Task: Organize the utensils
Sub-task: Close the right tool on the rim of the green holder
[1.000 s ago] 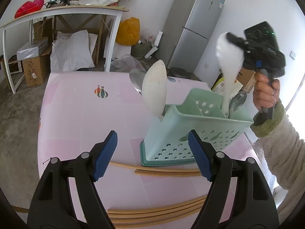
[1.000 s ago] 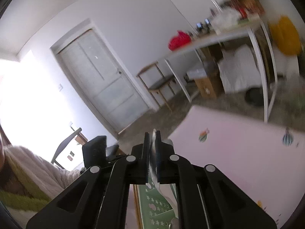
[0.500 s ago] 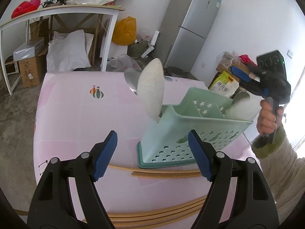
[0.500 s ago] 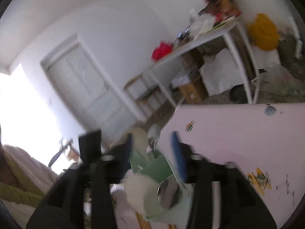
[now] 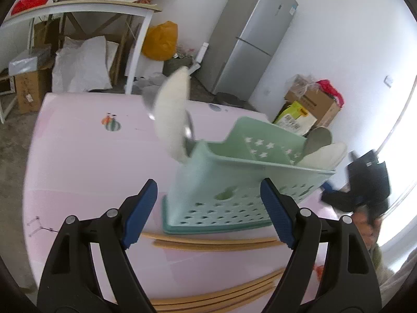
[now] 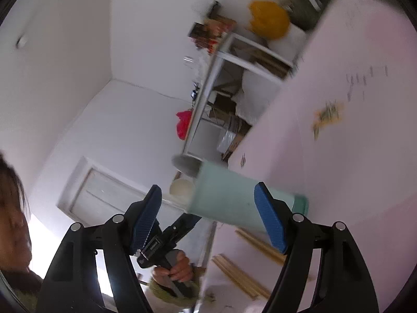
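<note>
Green caddy [image 5: 234, 182] beyond left claw [image 5: 208, 208]

This is looking like a home storeroom, maybe: a fridge [image 5: 250, 36] is standing by boxes [image 5: 310, 101], bags [image 5: 160, 40] and a messy shelf [image 5: 78, 5].

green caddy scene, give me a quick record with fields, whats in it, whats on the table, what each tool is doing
caddy: green utensil caddy standing on the pink table
left compartment: white spoon with a metal spoon behind it
right compartment: second white spoon and a metal spoon
loose on table: wooden chopsticks in front of the caddy
left tool: jaws opening, nothing between them
right tool: jaws opening, empty, beside the caddy
</note>
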`<state>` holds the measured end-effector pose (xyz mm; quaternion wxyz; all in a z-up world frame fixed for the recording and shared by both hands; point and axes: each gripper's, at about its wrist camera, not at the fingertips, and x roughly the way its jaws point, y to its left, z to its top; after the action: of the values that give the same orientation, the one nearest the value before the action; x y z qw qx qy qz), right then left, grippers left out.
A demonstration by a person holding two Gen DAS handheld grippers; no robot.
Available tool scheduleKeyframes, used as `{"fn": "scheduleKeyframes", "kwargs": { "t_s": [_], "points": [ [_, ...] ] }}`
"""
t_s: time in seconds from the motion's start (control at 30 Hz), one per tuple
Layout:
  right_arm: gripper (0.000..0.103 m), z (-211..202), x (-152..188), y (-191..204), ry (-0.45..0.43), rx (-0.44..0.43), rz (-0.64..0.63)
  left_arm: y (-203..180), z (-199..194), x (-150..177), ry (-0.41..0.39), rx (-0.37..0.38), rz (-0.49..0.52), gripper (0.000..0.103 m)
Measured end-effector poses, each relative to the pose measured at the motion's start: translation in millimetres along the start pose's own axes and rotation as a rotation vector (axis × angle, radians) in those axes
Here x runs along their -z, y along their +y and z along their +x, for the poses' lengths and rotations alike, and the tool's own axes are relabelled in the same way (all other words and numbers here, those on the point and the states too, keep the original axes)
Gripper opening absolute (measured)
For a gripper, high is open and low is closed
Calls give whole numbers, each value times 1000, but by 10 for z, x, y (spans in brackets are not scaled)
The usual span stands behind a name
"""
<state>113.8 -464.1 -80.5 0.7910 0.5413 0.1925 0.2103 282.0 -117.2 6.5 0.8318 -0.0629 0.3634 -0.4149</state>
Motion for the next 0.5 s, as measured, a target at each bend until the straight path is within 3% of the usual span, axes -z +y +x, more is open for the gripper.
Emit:
{"fn": "scheduleKeyframes", "kwargs": {
  "t_s": [0.13, 0.5],
  "points": [
    [72, 255, -20, -97, 15, -14, 57, -103, 83, 13, -4, 38, 0, 79],
    [75, 384, 58, -183, 32, 38, 109, -334, -55, 220, -15, -22, -2, 79]
  ]
}}
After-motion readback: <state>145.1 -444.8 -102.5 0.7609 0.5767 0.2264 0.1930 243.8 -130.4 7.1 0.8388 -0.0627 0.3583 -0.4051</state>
